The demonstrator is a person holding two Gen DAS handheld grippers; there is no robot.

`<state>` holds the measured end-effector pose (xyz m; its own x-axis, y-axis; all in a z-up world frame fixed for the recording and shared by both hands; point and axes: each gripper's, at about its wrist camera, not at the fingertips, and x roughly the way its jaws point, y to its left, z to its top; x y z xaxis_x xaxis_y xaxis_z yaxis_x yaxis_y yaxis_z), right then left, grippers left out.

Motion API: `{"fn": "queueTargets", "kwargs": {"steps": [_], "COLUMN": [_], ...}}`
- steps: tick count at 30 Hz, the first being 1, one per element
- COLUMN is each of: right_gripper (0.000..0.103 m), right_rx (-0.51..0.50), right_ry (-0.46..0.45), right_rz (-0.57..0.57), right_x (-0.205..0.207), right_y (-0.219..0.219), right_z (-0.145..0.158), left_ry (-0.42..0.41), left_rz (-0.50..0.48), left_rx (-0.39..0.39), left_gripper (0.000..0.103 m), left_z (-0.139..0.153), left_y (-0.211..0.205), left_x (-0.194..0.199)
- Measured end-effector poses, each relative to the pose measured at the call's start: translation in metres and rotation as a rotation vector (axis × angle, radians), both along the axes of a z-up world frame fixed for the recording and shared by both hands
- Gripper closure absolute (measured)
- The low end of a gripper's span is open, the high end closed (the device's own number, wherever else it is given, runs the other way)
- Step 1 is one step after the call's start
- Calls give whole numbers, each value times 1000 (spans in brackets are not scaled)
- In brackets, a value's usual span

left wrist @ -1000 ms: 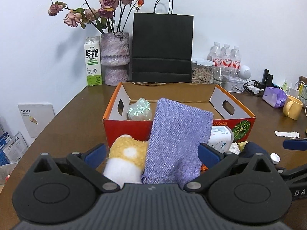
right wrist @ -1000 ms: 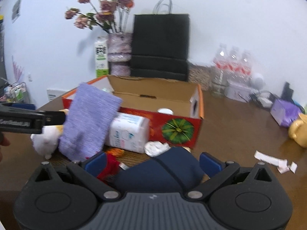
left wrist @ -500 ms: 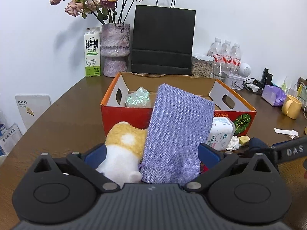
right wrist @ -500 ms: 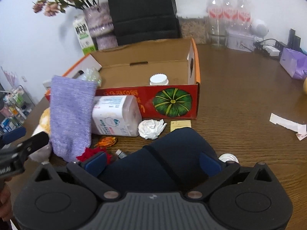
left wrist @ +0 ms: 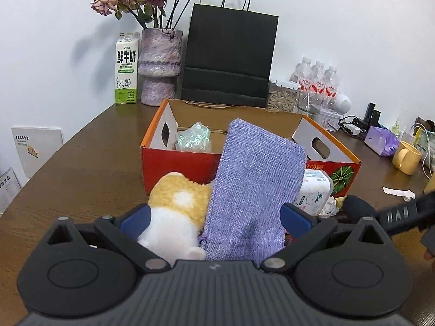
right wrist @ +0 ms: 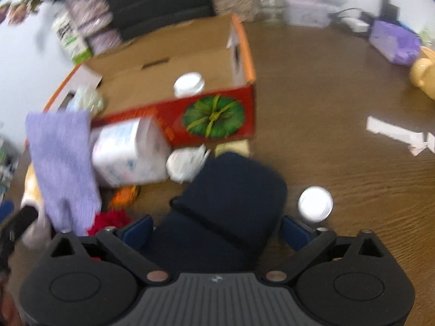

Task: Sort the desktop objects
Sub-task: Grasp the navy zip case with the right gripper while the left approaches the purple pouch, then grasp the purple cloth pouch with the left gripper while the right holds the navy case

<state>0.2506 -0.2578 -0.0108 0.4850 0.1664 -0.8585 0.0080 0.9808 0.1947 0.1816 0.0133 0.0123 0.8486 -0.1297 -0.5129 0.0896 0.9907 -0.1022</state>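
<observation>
My left gripper is shut on a purple woven pouch and a yellow-white plush toy, held up in front of the red-orange cardboard box. The pouch also shows in the right wrist view. My right gripper is shut on a dark navy cloth, above the table beside the box. Inside the box lie a clear crumpled bag and a white-capped bottle.
A white wipes pack, crumpled paper, a yellow note, red and orange bits and a round white lid lie before the box. Milk carton, vase, black bag, bottles, purple packet and yellow mug stand behind and right.
My right gripper has risen and tilted down over the table with the navy cloth; its view is now blurred. My left gripper has lifted slightly with the pouch and plush.
</observation>
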Motion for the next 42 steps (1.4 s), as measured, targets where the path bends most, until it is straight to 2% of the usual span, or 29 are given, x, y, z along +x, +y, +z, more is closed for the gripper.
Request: {"fn": "queueTargets", "kwargs": {"steps": [2,3,7,9,15,21,29,35,40,42], "right_gripper": [15,26,36,38,39,39,39,39,39,39], "right_rx": [-23,-35,-32,-16,27,22,56,89,107,110], "right_ry": [-20,-38,-84,-106,-182,-321,-454,-502,-512,-513], "right_rz": [31,45,82,91,117,146,140,132,140,140], "right_x": [-3,-5,-7,-9,-20,-34,-45,-49,-52,-53], "right_y": [3,5,4,-1,-14,-23,-37,-40,-42,-41], "right_z": [-2,-2,1,3,9,17,15,8,2,0], "left_ry": [5,9,25,27,33,31,12,-9,-24,-27], "left_rz": [1,1,0,-1,4,9,12,17,0,-14], "left_rx": [3,5,14,24,58,86,184,273,300,304], "left_gripper": [0,0,0,0,0,0,0,0,0,4], "left_z": [-1,-2,-6,-7,-7,-10,-16,-24,-28,-28], "left_y": [-2,-3,-8,-12,-25,-43,-66,-76,-79,-81], "left_x": [3,5,8,8,12,16,24,33,34,34]}}
